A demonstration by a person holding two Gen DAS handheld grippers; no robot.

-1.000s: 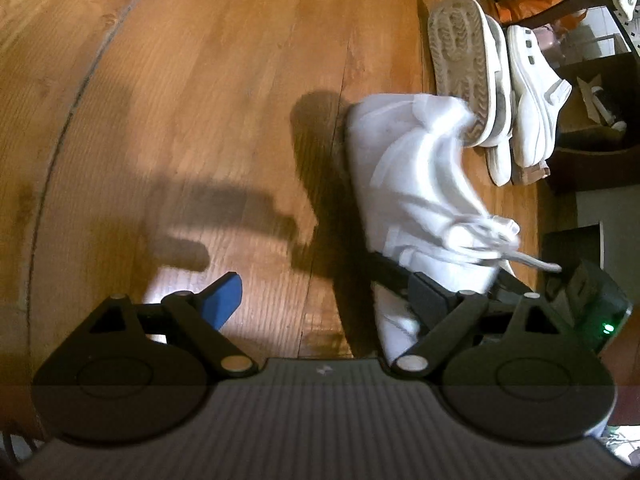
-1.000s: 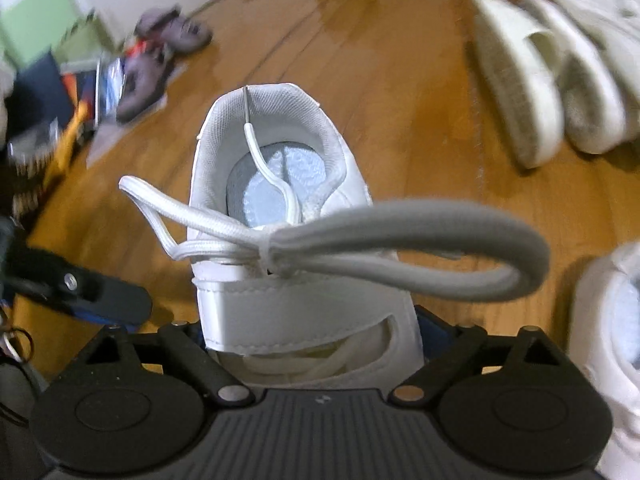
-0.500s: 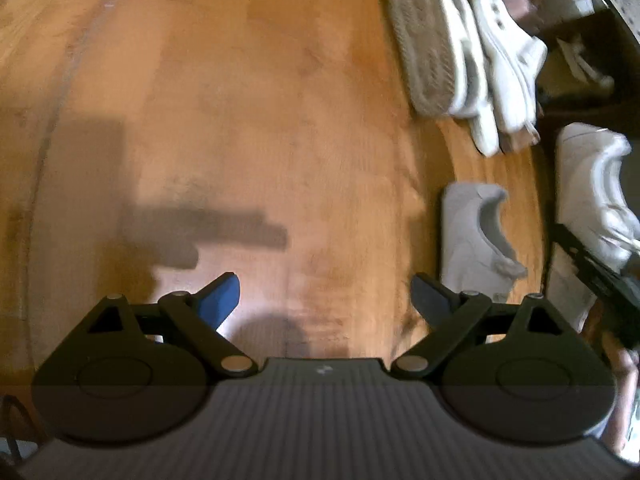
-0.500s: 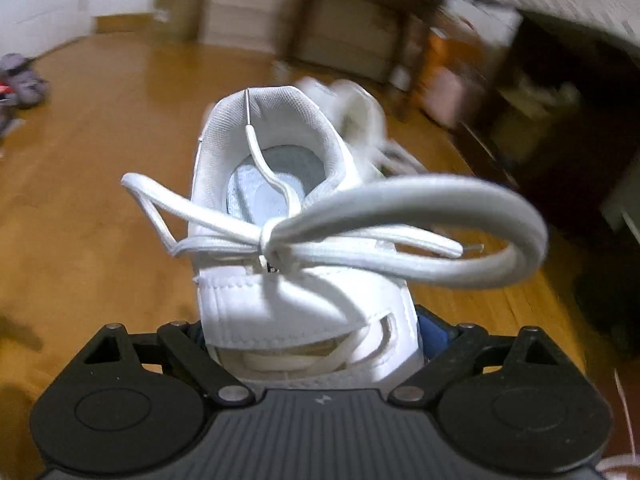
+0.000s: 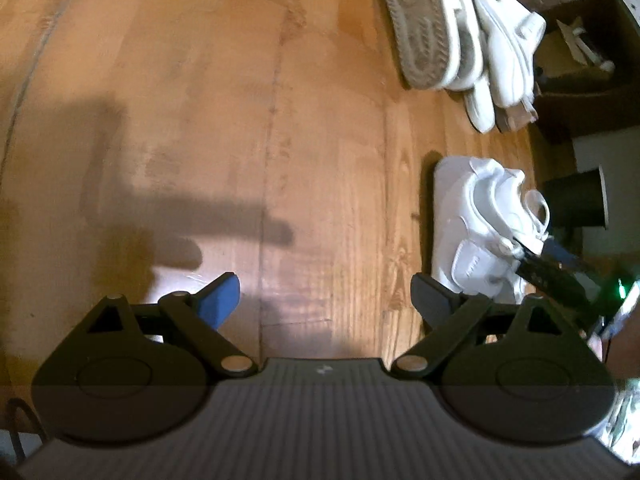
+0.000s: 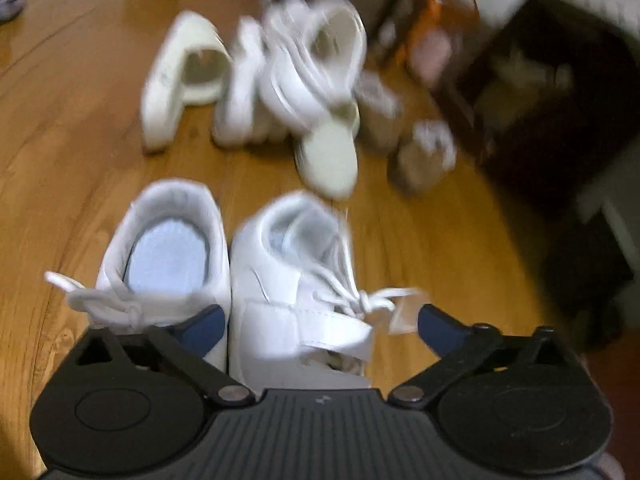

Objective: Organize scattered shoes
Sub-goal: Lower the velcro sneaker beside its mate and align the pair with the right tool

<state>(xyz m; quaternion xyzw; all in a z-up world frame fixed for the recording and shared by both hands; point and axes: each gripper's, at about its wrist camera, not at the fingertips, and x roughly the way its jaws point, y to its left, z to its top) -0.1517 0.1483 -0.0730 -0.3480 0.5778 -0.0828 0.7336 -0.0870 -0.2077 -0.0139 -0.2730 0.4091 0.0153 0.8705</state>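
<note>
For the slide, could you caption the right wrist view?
Right gripper opening over a white sneaker set beside its mate on the wood floor.

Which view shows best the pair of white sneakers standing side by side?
The right wrist view: both sneakers stand close and central, seen from above, though slightly blurred. The left wrist view shows them small at its right edge, overlapping each other.

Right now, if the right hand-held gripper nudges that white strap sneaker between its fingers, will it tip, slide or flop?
The white strap sneaker sits flat on its sole, so tipping looks unlikely. The glossy wood floor suggests it would slide rather than catch. Its loose laces trail sideways and may snag a finger. The right hand-held gripper is opening, pads clear of it.
</note>
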